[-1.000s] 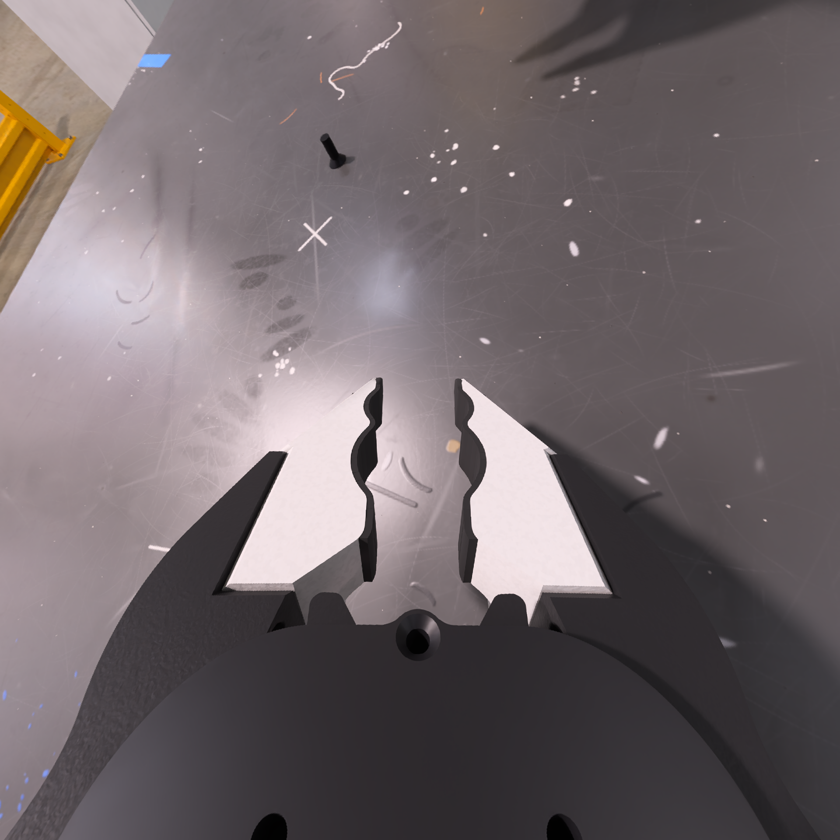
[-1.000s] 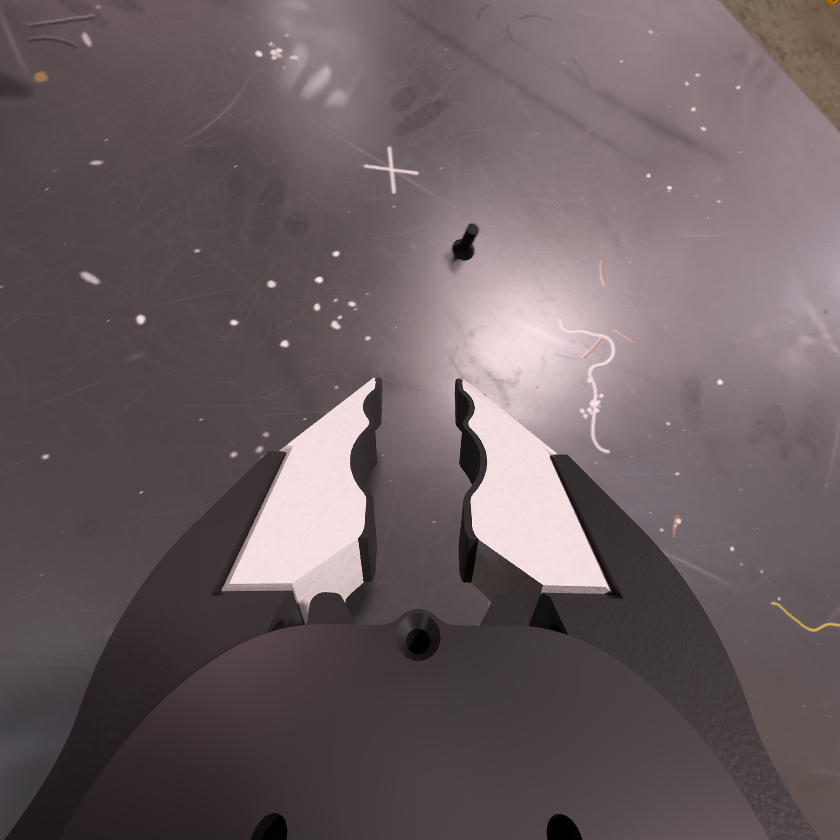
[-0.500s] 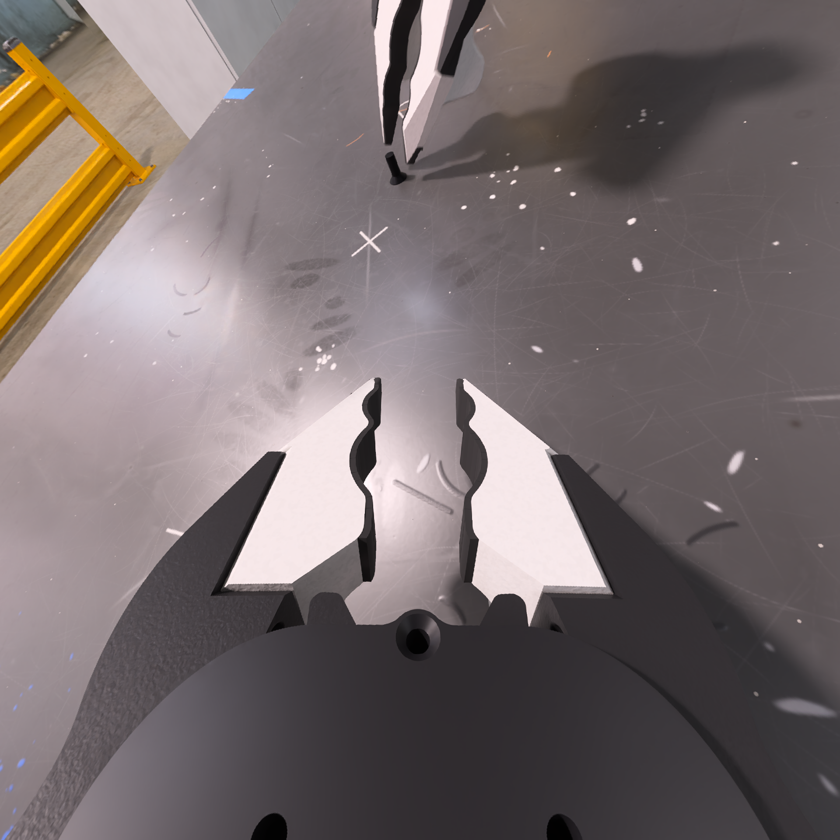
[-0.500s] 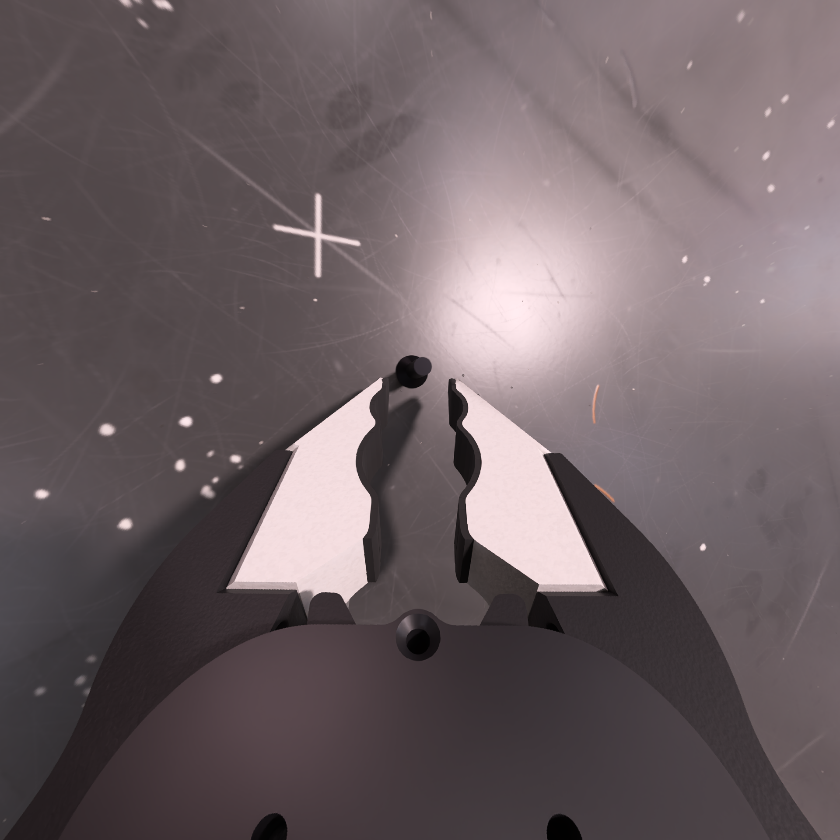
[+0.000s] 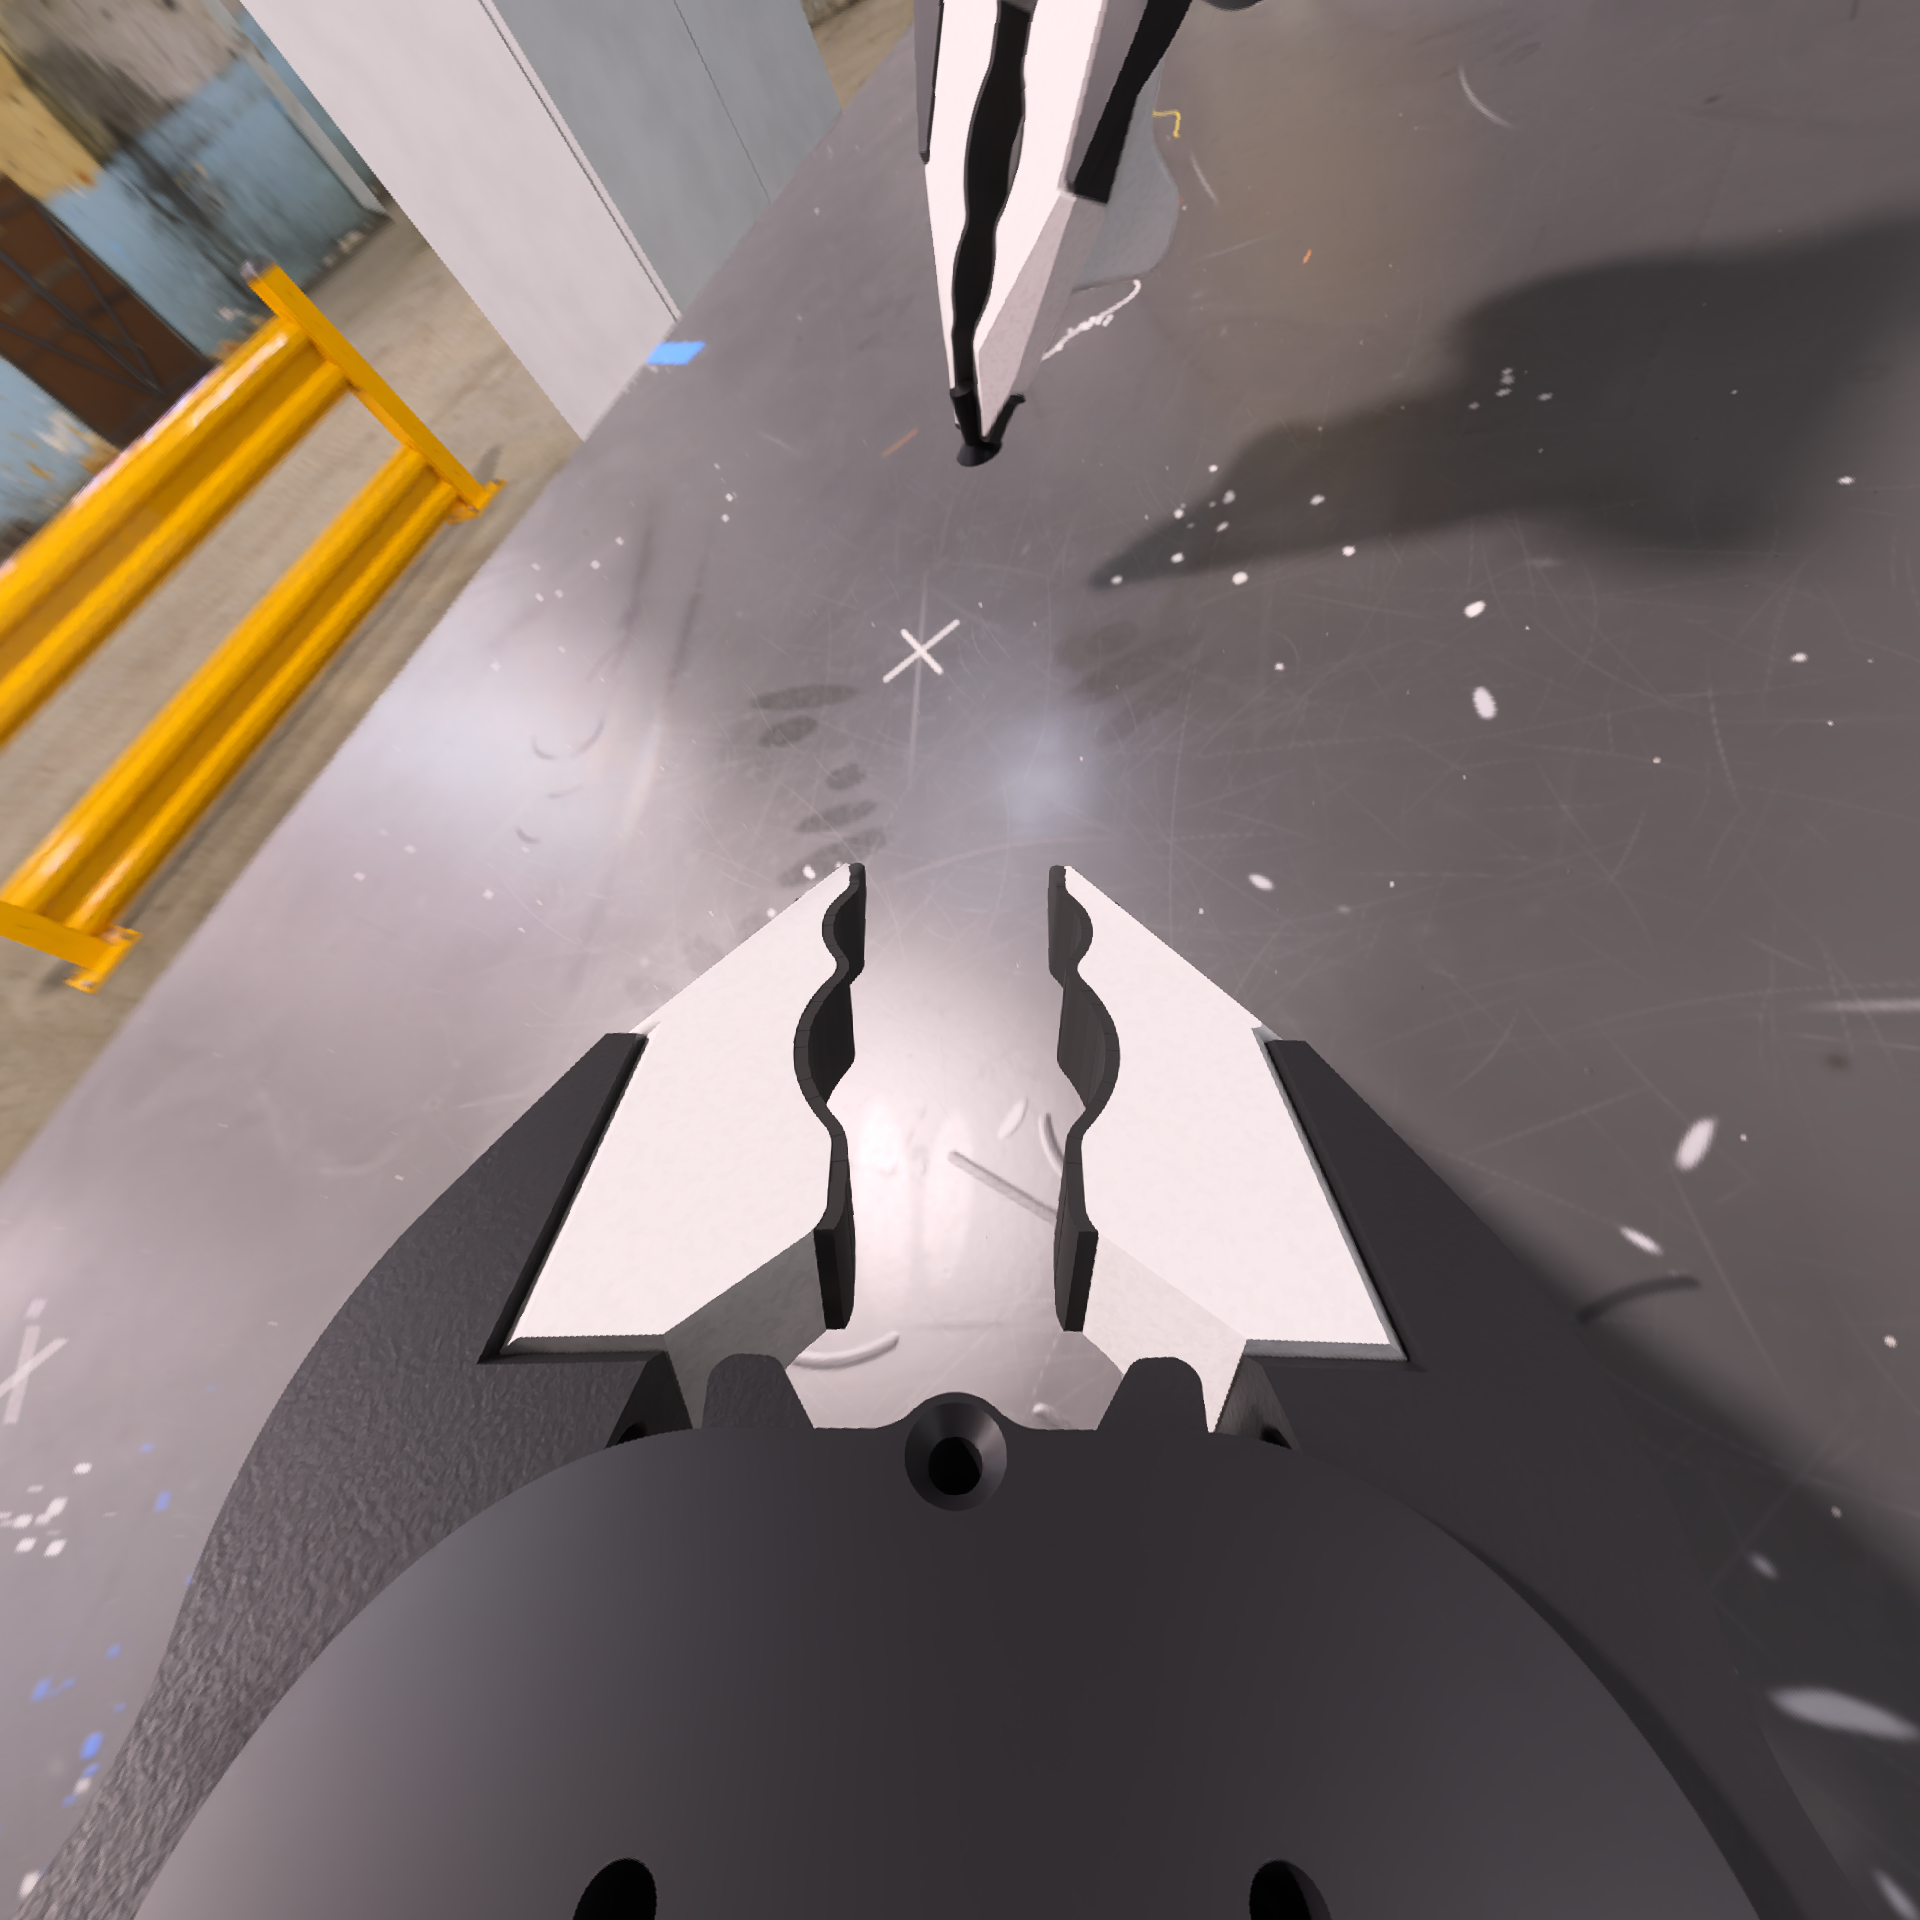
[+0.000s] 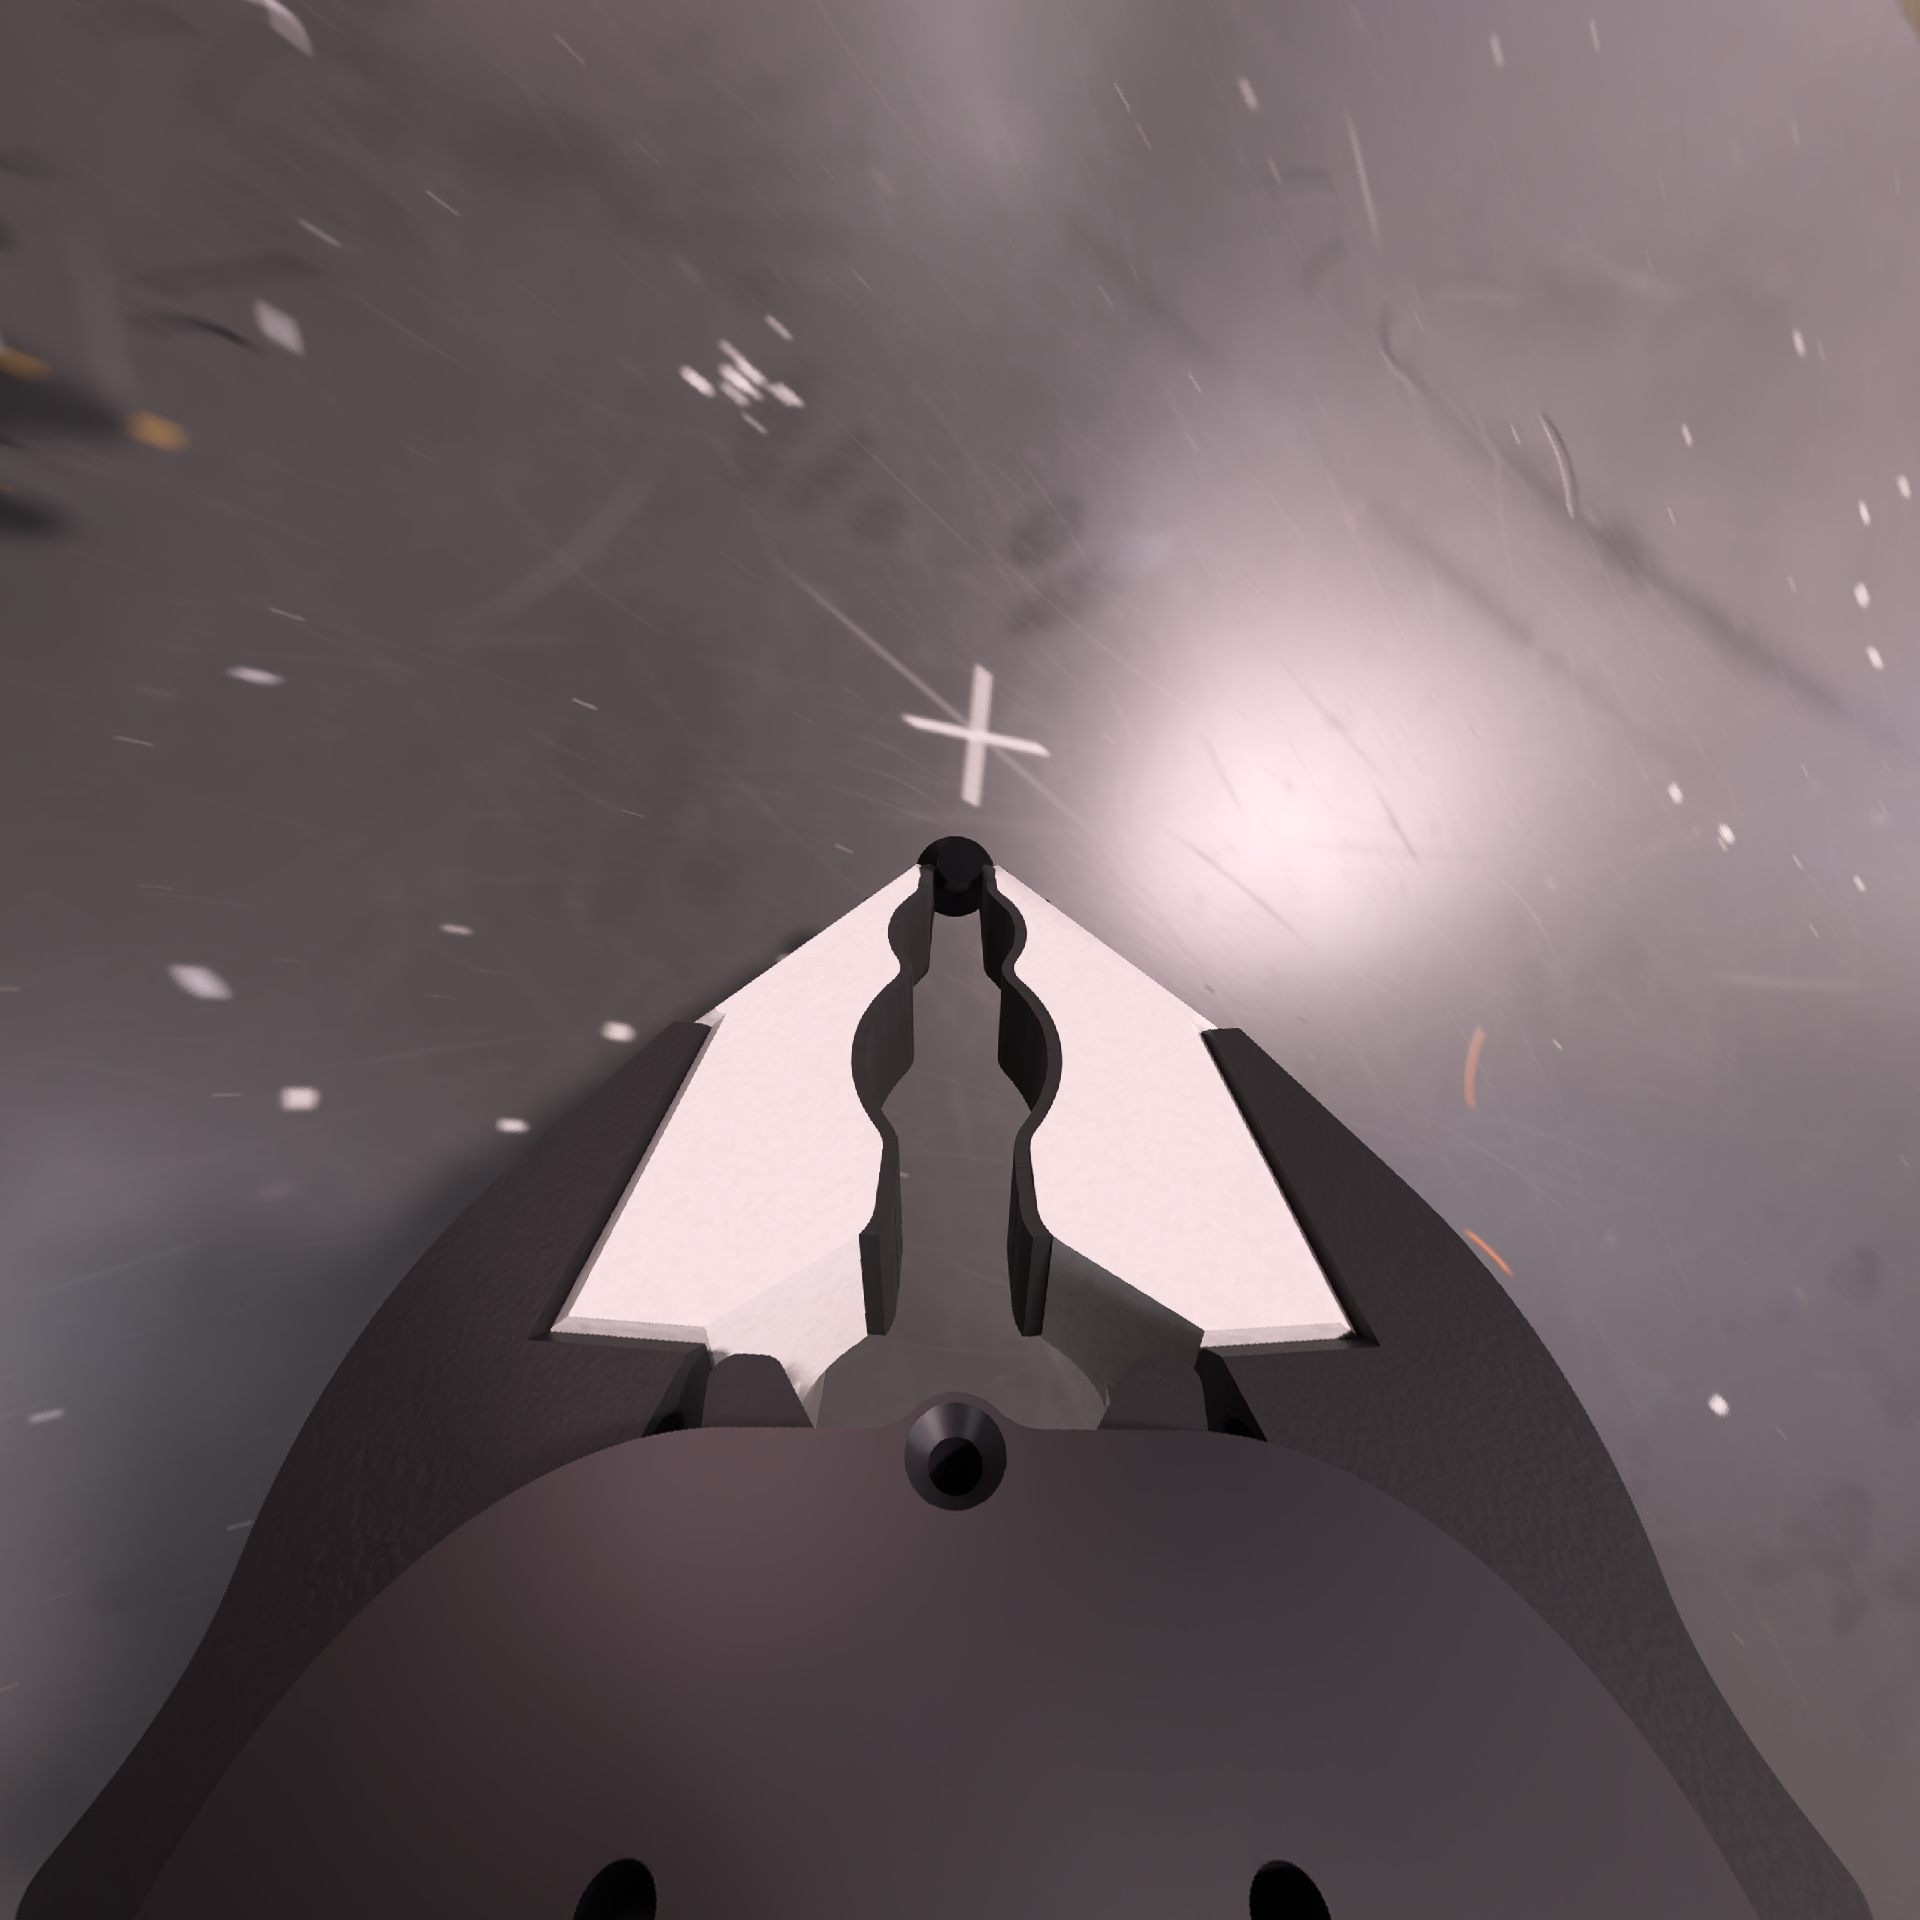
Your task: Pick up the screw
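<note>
The small black screw (image 6: 956,868) is pinched between the tips of my right gripper (image 6: 956,885), which is shut on it. In the left wrist view the right gripper (image 5: 982,400) hangs point-down at the top, with the screw (image 5: 971,436) sticking out below its tips, head down. Its shadow lies apart to the right, so the screw is held a little above the dark scratched metal table (image 5: 1455,831). My left gripper (image 5: 954,883) is open and empty, low over the table, well short of the screw.
A white cross mark (image 5: 920,651) is scratched on the table between the two grippers; it also shows in the right wrist view (image 6: 975,738). The table's left edge runs diagonally. Beyond it stand a yellow railing (image 5: 208,582) and a pale wall panel (image 5: 540,156).
My right gripper came down over the upright screw, shut on it and rose a little with it. My left gripper stayed open while its view swung up toward the railing.
</note>
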